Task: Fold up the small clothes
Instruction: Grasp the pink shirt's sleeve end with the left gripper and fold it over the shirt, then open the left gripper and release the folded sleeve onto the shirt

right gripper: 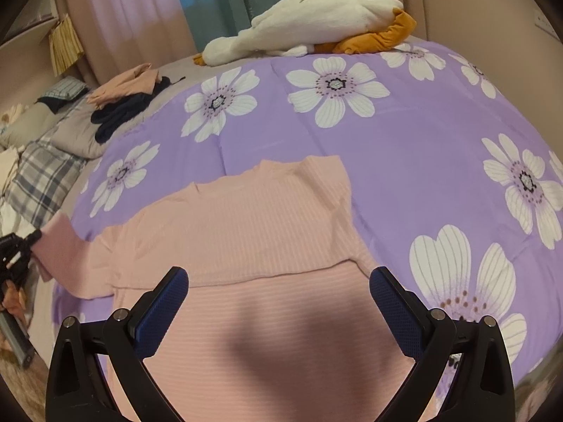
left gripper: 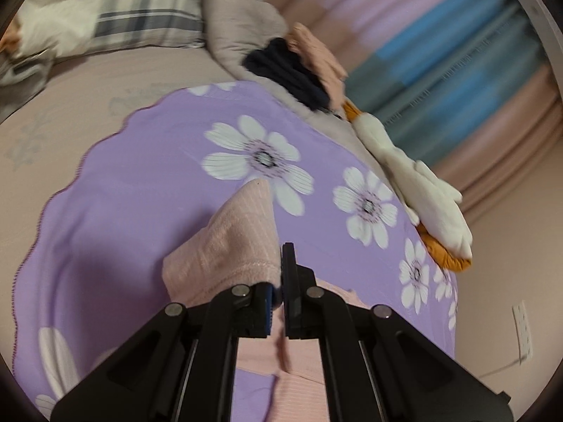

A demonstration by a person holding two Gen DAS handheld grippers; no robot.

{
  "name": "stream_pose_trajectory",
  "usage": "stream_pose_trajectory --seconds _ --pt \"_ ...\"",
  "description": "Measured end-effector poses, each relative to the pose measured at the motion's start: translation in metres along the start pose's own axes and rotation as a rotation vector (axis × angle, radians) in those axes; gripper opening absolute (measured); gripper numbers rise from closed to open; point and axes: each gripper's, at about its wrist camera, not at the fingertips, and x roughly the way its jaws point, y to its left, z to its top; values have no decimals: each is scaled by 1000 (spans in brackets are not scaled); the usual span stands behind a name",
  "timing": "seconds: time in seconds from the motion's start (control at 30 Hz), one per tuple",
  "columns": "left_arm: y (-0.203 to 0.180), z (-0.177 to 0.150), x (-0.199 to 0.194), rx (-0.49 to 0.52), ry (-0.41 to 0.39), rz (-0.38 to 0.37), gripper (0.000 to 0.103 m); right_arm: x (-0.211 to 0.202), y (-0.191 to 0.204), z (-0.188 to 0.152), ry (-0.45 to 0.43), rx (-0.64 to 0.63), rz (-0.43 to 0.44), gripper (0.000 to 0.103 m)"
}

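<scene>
Sleeve [left gripper: 225, 242] pinched (lifted) in left hand-held gripper [left gripper: 279, 281]

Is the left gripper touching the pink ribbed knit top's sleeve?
Touching. Left wrist view: the left gripper is shut, pinching the cuff of the pink ribbed knit top between its black fingers, lifting the sleeve.

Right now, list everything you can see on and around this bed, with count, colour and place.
sweater: one, pink ribbed, flat on the quilt, one sleeve lifted
quilt: one, purple with white flowers, covering the bed
plush goose: one, white and orange, far edge of quilt
clothes pile: one, peach and navy, beyond the quilt
plaid pillow: one, grey-white, bed head
curtains: pink, blue, behind the bed
left gripper: black, shut on sweater sleeve
right gripper: black, blue pads, open above sweater
</scene>
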Motion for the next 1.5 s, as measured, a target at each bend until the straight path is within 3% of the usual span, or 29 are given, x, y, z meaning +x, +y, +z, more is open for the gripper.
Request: stream_pose_trajectory --seconds 0.27,1.0,1.17,1.5 --pt "-52 -22 18 143 54 -55 1 -2 -14 -1 -6 33 4 102" --pt "-126 -134 87 400 345 -144 1 -3 -35 -8 10 76 25 102" --pt "-128 -158 104 421 420 -130 2 0 -39 -10 22 82 25 102" --pt "-108 -183 133 360 540 -81 6 5 -47 -14 46 101 25 102"
